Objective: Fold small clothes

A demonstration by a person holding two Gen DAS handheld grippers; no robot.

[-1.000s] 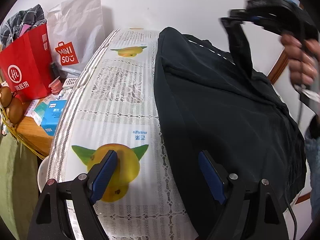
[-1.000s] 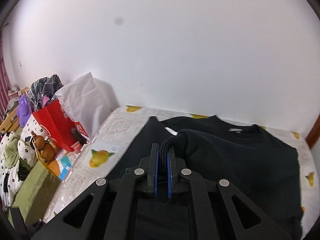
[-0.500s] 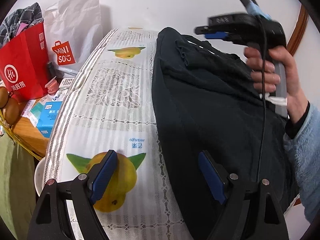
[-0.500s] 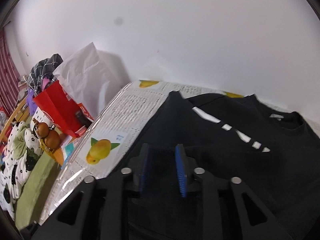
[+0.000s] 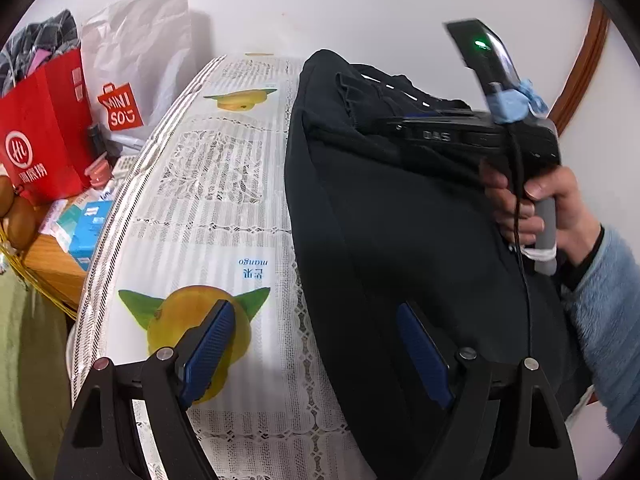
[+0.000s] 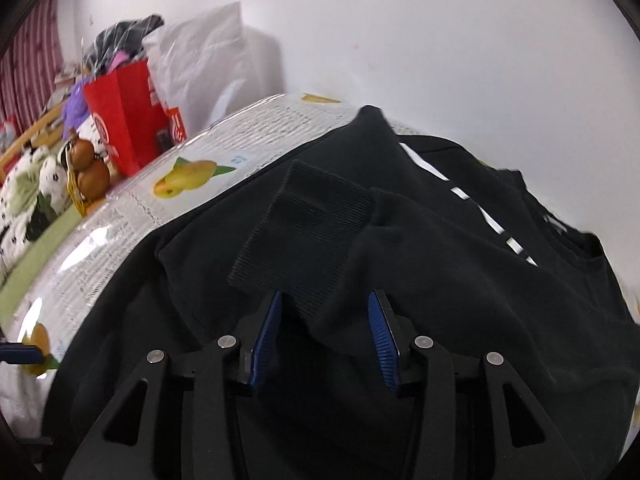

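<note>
Black top (image 6: 460,280) flat on tablecloth (image 5: 216,208), sleeve cuff (image 6: 304,236) laid across it; right gripper (image 6: 326,334) part-open, gripping nothing, left gripper (image 5: 316,356) wide, empty: lift clear straight, avoid dragging cuff.

A lived-in domestic room is shown. A counter (image 5: 224,208) against a plain white wall is covered with a lace-patterned plastic cloth printed with mangoes. Beside it, a red paper shopping bag (image 5: 44,136) stuffed with clothing and a white Miniso bag (image 5: 136,60) are crowded together with small boxes (image 5: 86,224) on a wooden side table (image 5: 48,264). Bedding with a black-and-white print (image 6: 36,196) and striped curtains (image 6: 28,52) are seen further off, marking a home rather than a workplace.
</note>
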